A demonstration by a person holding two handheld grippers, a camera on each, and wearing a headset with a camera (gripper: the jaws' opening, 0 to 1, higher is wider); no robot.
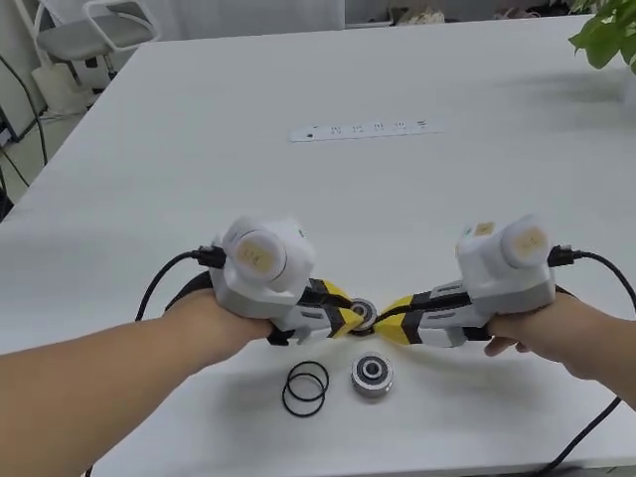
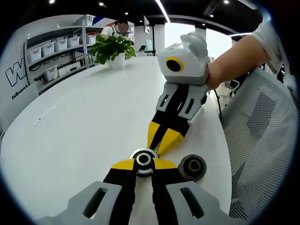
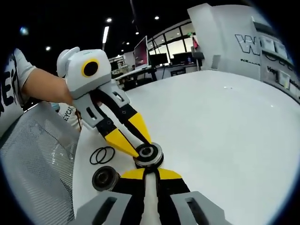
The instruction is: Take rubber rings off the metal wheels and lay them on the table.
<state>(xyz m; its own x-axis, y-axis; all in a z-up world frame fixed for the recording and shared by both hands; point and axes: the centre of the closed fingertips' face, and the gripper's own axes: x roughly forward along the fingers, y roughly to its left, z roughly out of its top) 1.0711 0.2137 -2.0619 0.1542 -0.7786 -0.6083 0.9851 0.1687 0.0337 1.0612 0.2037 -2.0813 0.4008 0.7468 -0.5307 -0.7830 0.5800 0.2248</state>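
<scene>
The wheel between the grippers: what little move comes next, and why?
Probably pull the right hand-held gripper away to peel a ring off, while the left hand-held gripper holds the wheel: both pinch its rim, and two rings lie on the table.

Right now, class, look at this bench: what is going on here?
A person holds a gripper in each hand. The left gripper and the right gripper meet tip to tip, both closed on one metal wheel over the table. Two black rubber rings lie loose on the table near the person, beside a second wheel.
</scene>
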